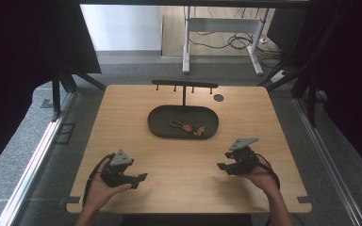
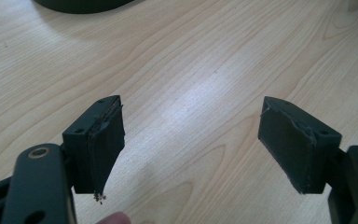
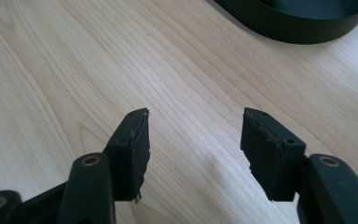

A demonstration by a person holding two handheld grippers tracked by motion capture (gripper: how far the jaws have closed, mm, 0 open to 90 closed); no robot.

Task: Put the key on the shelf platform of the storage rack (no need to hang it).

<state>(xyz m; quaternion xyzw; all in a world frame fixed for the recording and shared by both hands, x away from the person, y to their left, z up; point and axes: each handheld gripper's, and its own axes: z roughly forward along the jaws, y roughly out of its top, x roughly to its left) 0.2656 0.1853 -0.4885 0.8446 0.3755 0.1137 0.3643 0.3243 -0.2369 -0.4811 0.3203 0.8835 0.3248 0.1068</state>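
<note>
Waiting at the start, I'd say: left gripper [image 1: 140, 177] & right gripper [image 1: 222, 166] both w/ jaws apart, empty, over bare table [image 1: 184, 165]. Keyring [image 1: 187, 126] lies in tray [image 1: 158, 123], ahead, between them. Next: reach in, pinch it.

The high view looks forward and down from above the person's side, taking in the whole table [image 1: 122, 117] and the floor beyond. Each gripper view sits low and close over the wood, looking along its own tool's jaws. All three share the tabletop and the dark oval tray [image 1: 156, 123], its edge [image 2: 81, 5] [image 3: 303, 28] cropped at top
</note>
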